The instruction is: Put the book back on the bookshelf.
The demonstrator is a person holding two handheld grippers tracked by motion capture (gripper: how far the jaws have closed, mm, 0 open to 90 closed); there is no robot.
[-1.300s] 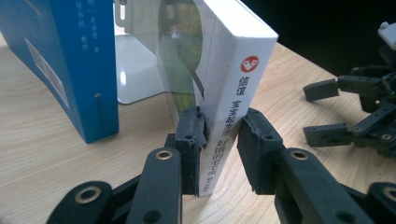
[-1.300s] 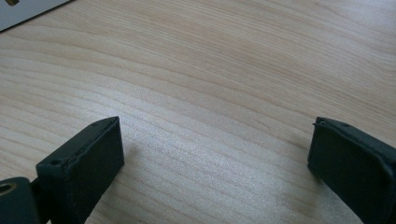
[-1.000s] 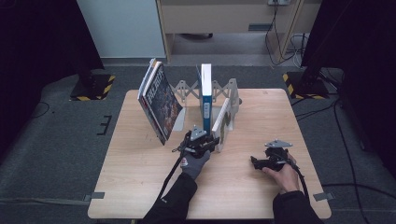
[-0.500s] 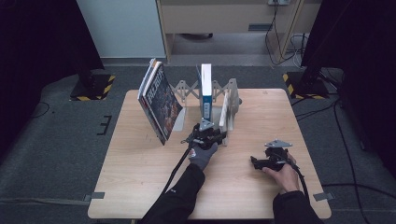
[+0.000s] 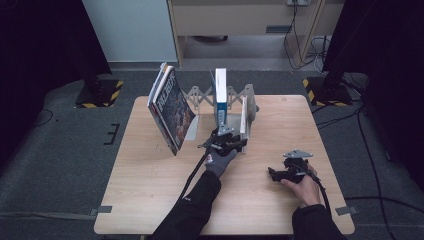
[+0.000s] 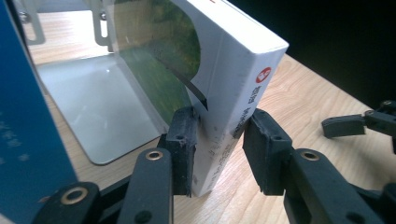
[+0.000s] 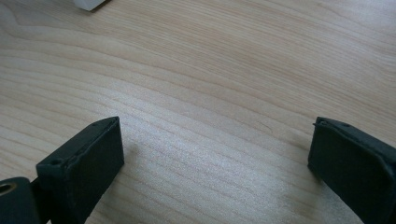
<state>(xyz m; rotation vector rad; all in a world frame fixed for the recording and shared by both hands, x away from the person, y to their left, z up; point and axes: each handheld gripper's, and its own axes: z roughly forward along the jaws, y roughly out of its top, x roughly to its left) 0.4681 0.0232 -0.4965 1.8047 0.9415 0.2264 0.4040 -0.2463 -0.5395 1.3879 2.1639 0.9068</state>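
A white book [image 6: 233, 84] stands on its lower edge on the table, leaning against the right end of a metal expanding book rack [image 5: 250, 102]. My left gripper [image 6: 217, 149] straddles the book's spine low down. Its jaws have just been opening, and the right pad [image 6: 261, 154] stands just off the spine, so the book is between the pads without being pressed. From the high view, my left gripper [image 5: 231, 142] sits at the foot of that white book [image 5: 244, 116]. My right gripper [image 5: 274, 173] rests open on the table to the right, with bare wood between its pads [image 7: 81, 163].
A blue and white book [image 5: 220, 95] stands upright in the rack's middle. Two books [image 5: 170, 110] lean at the rack's left end. A grey metal bookend plate [image 6: 102, 107] lies flat behind the white book. The wooden table [image 5: 150, 200] ends close behind the rack.
My left hand has moved right and away, toward the rack, staying at the white book's foot. The right hand has stayed put.
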